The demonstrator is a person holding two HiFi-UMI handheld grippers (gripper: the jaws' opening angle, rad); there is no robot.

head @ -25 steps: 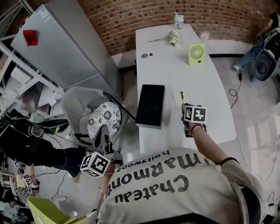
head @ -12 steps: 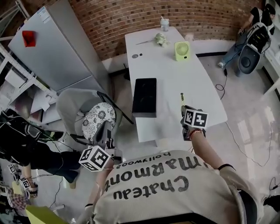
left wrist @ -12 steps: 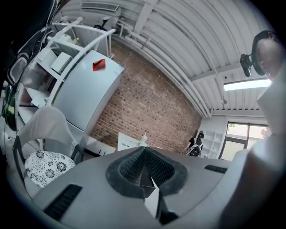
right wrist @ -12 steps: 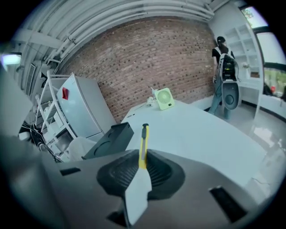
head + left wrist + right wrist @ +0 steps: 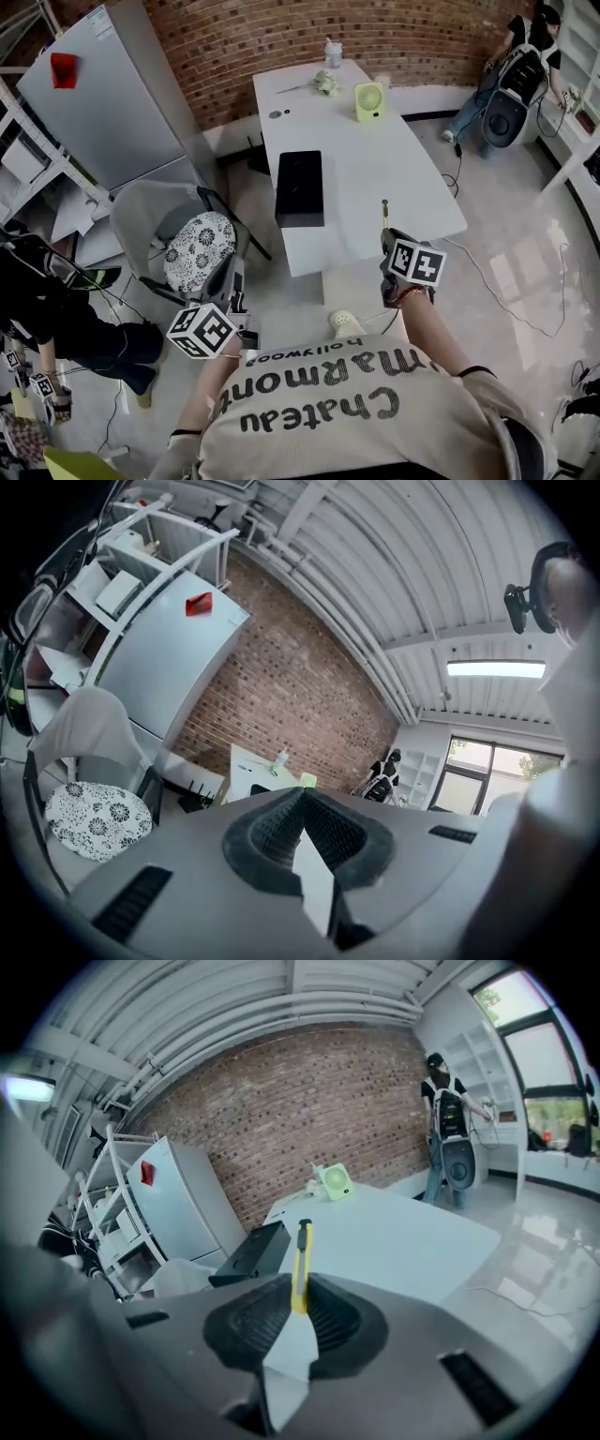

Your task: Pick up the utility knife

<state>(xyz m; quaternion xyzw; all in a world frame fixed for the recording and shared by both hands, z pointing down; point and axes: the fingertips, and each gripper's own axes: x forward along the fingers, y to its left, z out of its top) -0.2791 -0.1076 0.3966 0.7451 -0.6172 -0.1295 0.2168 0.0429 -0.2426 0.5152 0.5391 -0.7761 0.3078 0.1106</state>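
The yellow utility knife with its black tip sticks out from my right gripper, which is shut on its handle. In the right gripper view the knife stands upright between the black pads, above the white table. In the head view the gripper hangs in the air just past the near edge of the table. My left gripper is low at the left beside a chair, and in its own view the gripper is shut with nothing between its pads.
On the table lie a black box, a green fan, a bottle and a small plant. A chair with a patterned cushion stands left of the table, a grey fridge behind it. People stand at the back right and at the left.
The right gripper has lifted the knife off the table and drawn back past its near edge. The table has receded in the head view. The left gripper shifted sideways by the chair.
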